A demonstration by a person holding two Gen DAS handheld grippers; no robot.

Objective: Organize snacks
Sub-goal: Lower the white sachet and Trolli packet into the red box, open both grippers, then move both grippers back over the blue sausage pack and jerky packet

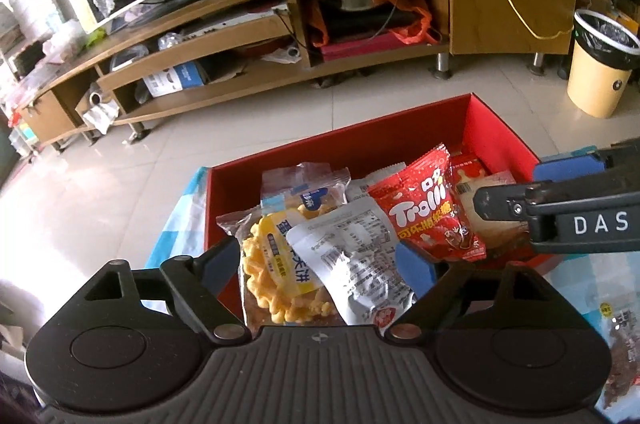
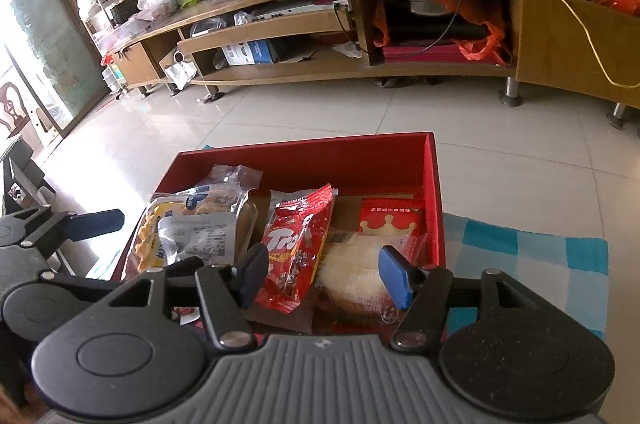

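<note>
Blue-checked cloth [image 2: 532, 256] at lower right, spread over the table; red box [image 2: 434, 199] resting on it.

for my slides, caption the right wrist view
Open right claw above red cardboard box holding red Trolli gummy packet.

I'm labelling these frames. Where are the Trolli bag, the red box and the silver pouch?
Trolli bag [image 1: 430, 212]: left wrist view, on its white logo.
red box [image 2: 304, 165]: right wrist view, on its far inner wall.
silver pouch [image 1: 352, 256]: left wrist view, on its printed back.

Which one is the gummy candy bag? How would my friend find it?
Look inside the red box on the checkered cloth. The gummy bag lies in the middle, between the silver packet and a pale round cake. It alone is bright red with big white letters.
</note>
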